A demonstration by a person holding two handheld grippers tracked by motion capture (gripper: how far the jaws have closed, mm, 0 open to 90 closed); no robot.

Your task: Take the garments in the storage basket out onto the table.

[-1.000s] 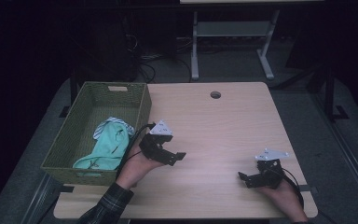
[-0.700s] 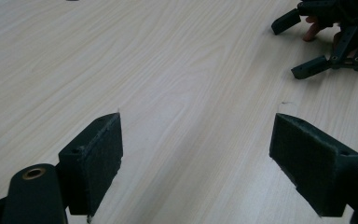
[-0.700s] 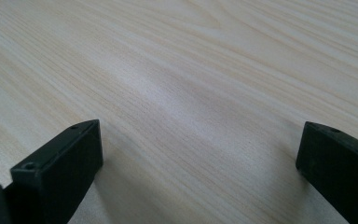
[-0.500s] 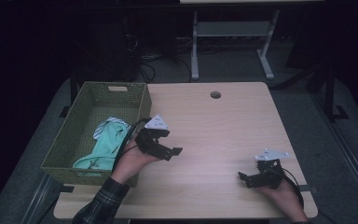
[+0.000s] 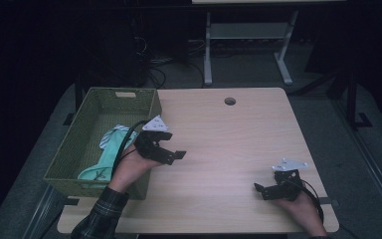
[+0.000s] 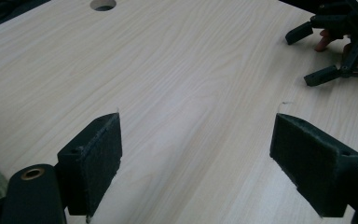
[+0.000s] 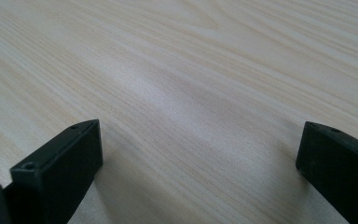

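Holding my left gripper [image 5: 171,155] just right of the green woven basket [image 5: 74,149], in the centre-left of the high view, I keep its jaws wide apart with nothing between them. In the left gripper view the two black padded fingers [image 6: 95,158] stand far from each other, and between them I see bare wood. I judge that I hold it raised and open like this so that it is ready to go down into the basket for the cloth.

The crumpled mint-green and white cloth [image 5: 107,154] lies inside the basket, toward its near right part, just left of my left hand [image 5: 129,169]. Nothing grips it and nothing touches it, as far as I can tell.

My right gripper [image 5: 267,189] rests low on the light wooden table [image 5: 229,144], in the lower right of the high view, also with jaws spread and empty. It is well apart from the basket, I think so that it does not disturb the other arm.

Around there is little: a round cable hole [image 5: 230,101] near the top edge of the table. The right wall of the basket stands between my left gripper and the cloth, so I must lift over it.
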